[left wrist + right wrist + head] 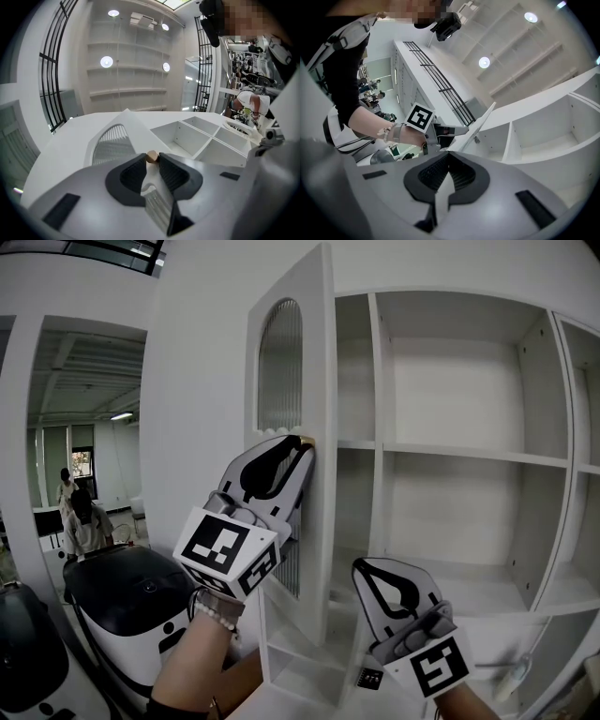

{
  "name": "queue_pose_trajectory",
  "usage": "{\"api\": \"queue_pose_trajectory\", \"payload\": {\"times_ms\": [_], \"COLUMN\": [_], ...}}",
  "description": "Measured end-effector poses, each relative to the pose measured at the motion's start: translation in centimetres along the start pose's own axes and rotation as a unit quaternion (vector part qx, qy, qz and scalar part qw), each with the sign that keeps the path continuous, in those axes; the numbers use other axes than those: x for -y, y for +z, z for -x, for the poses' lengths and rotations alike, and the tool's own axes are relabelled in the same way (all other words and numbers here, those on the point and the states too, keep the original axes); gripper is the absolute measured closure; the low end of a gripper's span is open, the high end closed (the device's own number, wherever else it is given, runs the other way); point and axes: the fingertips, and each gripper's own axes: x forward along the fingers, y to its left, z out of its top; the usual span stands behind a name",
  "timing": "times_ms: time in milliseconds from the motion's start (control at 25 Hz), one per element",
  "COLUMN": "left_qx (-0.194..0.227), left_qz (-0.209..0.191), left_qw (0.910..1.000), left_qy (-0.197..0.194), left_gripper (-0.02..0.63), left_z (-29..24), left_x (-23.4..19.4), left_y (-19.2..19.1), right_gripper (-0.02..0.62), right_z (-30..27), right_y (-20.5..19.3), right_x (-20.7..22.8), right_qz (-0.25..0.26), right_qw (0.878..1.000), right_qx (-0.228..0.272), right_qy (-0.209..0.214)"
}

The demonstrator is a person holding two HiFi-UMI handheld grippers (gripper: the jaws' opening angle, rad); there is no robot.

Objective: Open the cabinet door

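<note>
Finishing the opening: pinching the wooden knob (151, 157) of the cabinet door (319, 352) in the left gripper (298, 451) jaws, with the right gripper (447, 153) jaws clenched on nothing. Next, probably just releasing the knob and drawing clear.

**Machines, a bystander and lamps**

In the head view, a black-domed white machine (131, 601) stands at eight o'clock, with a second dark rounded one (26, 652) beside it. A person (84, 521) stands behind them at nine o'clock. In the left gripper view, round lights (107, 61) glow at eleven o'clock, and a black railing (50, 70) runs at ten.
</note>
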Motion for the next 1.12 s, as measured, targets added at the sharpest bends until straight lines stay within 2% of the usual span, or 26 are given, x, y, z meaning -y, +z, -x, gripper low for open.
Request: {"api": "queue_pose_trajectory", "payload": {"times_ms": [280,560,1120], "left_qx": [0.001,0.0,-0.027], "left_qz": [-0.005,-0.015,-0.063], "left_qw": [0.9999,0.9996,0.9945], "left_qy": [0.011,0.022,0.079], "left_gripper": [0.523,0.52,0.527], "left_z": [1.1,3.4,8.2], "left_x": [-0.3,-2.3,-6.3], "left_y": [1.1,2.1,4.3], "right_gripper": [0.595,0.595,0.595], "right_z": [-0.4,-1.9,-4.1], "right_y": [-0.4,0.1,1.3], "right_x": [-0.7,-2.4,-5.8], "right_qz": [-0.015,-0.031,-0.058], "right_qw": [1.0,0.999,0.994], "right_qx": [0.01,0.031,0.065], "right_qy": [0.017,0.03,0.07]}}
